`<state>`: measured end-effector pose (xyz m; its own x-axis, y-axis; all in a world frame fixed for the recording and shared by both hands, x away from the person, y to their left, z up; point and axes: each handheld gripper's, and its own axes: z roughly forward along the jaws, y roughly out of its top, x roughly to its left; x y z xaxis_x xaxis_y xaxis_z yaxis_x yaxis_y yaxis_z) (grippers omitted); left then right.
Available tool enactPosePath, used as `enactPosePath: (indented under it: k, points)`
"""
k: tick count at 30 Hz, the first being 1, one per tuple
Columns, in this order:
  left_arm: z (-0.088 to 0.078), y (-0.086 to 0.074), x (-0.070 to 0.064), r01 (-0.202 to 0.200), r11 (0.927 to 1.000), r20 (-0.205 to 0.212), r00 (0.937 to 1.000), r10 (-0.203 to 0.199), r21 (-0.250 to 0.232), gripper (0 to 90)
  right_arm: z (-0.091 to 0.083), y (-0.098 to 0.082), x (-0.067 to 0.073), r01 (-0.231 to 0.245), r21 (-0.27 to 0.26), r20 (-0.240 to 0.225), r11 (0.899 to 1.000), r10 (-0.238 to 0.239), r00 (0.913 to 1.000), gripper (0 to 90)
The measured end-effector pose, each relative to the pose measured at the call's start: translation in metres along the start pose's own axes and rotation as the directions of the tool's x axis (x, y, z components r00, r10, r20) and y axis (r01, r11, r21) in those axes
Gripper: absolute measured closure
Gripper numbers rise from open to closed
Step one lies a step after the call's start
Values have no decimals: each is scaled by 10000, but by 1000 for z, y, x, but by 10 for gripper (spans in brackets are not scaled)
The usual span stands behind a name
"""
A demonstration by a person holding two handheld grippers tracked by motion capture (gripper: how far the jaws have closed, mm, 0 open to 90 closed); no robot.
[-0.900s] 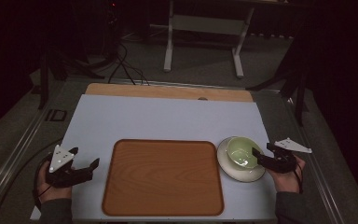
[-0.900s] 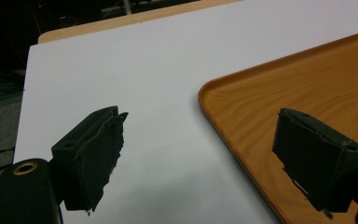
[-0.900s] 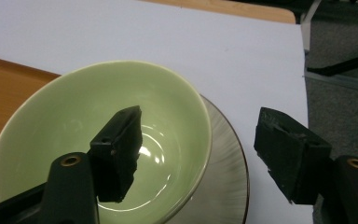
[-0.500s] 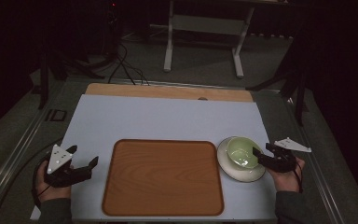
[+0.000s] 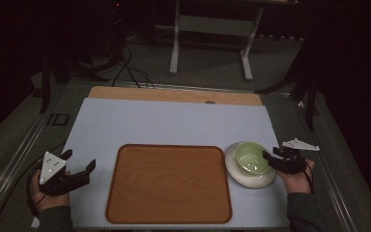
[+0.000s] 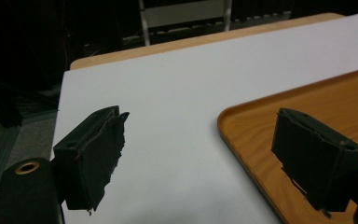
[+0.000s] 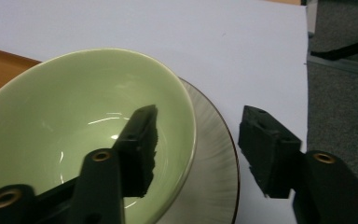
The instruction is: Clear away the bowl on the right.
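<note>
A pale green bowl [image 5: 249, 157] stands on a cream plate [image 5: 251, 182] at the table's right, just beside a wooden tray [image 5: 169, 183]. My right gripper [image 5: 269, 160] reaches the bowl from the right. In the right gripper view the bowl [image 7: 74, 116] has its near rim between the jaws of the right gripper [image 7: 200, 116]: one jaw is inside the bowl, the other hangs over the plate [image 7: 214, 163], and neither pad presses on it. My left gripper [image 5: 80, 159] stands open and empty left of the tray; in its own view the left gripper [image 6: 200, 140] frames the tray's corner [image 6: 307, 107].
A white sheet [image 5: 174, 125] covers the table, with a wooden strip [image 5: 174, 94] along the far edge. The tray holds nothing. Dark floor, cables and a metal stand [image 5: 212, 29] lie beyond the table.
</note>
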<state>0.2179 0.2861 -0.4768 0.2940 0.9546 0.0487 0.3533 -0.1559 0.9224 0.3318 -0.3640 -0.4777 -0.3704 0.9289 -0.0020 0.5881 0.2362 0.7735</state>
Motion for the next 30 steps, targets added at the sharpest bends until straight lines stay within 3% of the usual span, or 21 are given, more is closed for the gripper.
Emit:
enactPosePath:
  k: [16,25,30]
  points:
    - [0,-2,5,346,9993,-231,9991,-344,102,165,20,3,3,176,1064,-293,9942,-146,9995,774]
    - [1,-2,4,369,9991,-125,9992,-367,196,165,25,4,2,-61,1363,-470,9906,126,9988,788]
    - [1,-2,5,377,9991,-148,9992,-373,212,166,31,9,5,89,1959,-811,9806,71,9967,791]
